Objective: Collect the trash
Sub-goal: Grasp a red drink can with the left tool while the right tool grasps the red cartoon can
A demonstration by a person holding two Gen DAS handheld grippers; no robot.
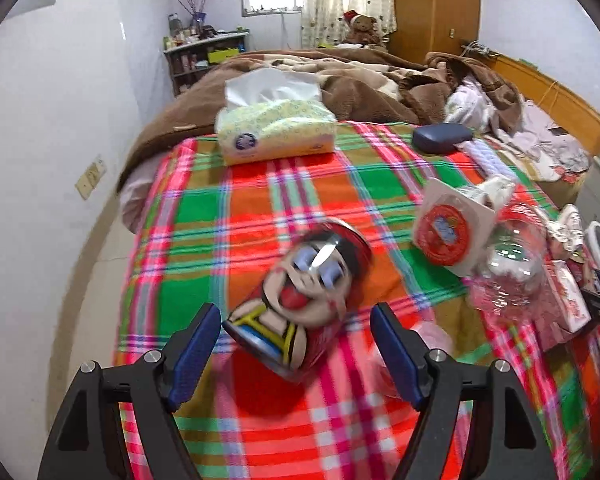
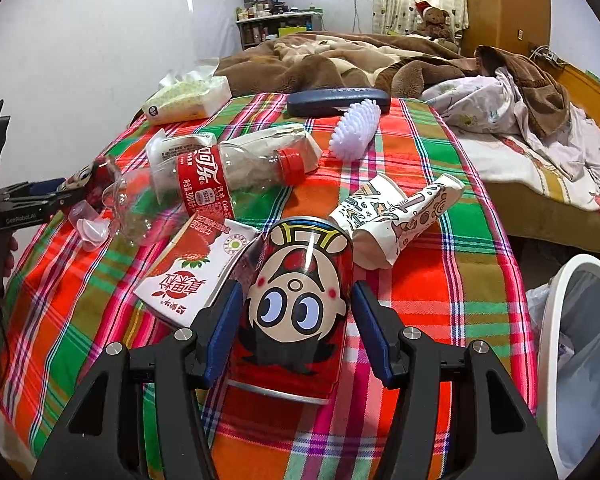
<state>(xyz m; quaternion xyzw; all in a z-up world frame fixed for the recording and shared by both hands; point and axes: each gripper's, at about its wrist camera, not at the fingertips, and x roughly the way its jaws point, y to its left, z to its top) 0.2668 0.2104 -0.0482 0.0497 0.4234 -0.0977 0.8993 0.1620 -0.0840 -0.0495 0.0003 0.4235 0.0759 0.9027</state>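
Observation:
A red drink can with a cartoon face (image 1: 300,300) lies on its side on the plaid cloth (image 1: 260,200). My left gripper (image 1: 295,308) straddles it, open, with a gap at each blue pad. A second cartoon-face can (image 2: 298,300) lies between the pads of my right gripper (image 2: 297,286); the pads stand close beside it and I see no squeeze. More trash sits around it: a clear cola bottle (image 2: 220,176), a strawberry milk carton (image 2: 192,272), crushed paper cups (image 2: 396,216) and a small clear cup (image 2: 88,228). The left gripper (image 2: 32,200) shows at the far left.
A white bin with a plastic liner (image 2: 580,320) stands off the bed's right edge. At the back of the cloth lie a tissue pack (image 1: 276,132), a dark glasses case (image 2: 336,102) and a white brush (image 2: 356,132). Behind them are brown blankets (image 2: 340,60).

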